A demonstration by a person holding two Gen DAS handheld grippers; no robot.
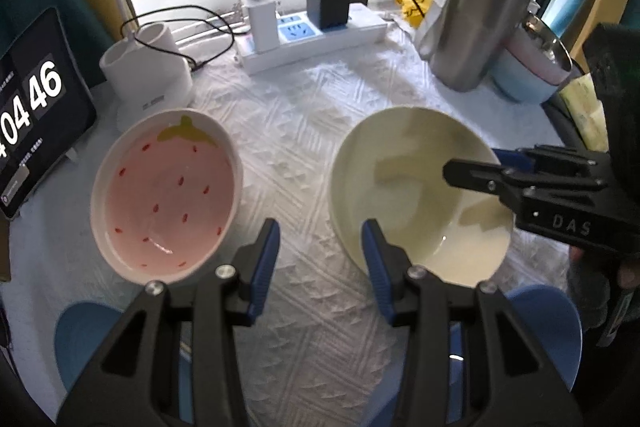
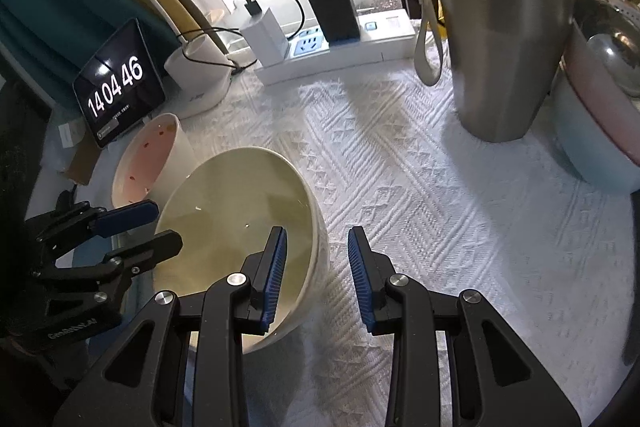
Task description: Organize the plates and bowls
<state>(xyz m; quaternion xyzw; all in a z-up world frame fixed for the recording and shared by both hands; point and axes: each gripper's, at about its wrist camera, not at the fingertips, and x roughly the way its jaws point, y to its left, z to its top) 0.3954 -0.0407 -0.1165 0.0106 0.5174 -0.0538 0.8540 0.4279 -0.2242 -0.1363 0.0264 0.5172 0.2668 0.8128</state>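
White quilted cloth [image 1: 304, 131] covers the table by the window, with a pink strawberry dish [image 1: 166, 197] at nine o'clock and a pale yellow bowl [image 1: 416, 195] at three in the left wrist view. Both tools are unclenched and empty: the left gripper [image 1: 320, 263] hangs over bare cloth between the two, while the right gripper [image 2: 316, 275] straddles the bowl's near rim without pinching. Judging by this, the step is grasping the bowl; next, the right jaws must close on that rim.
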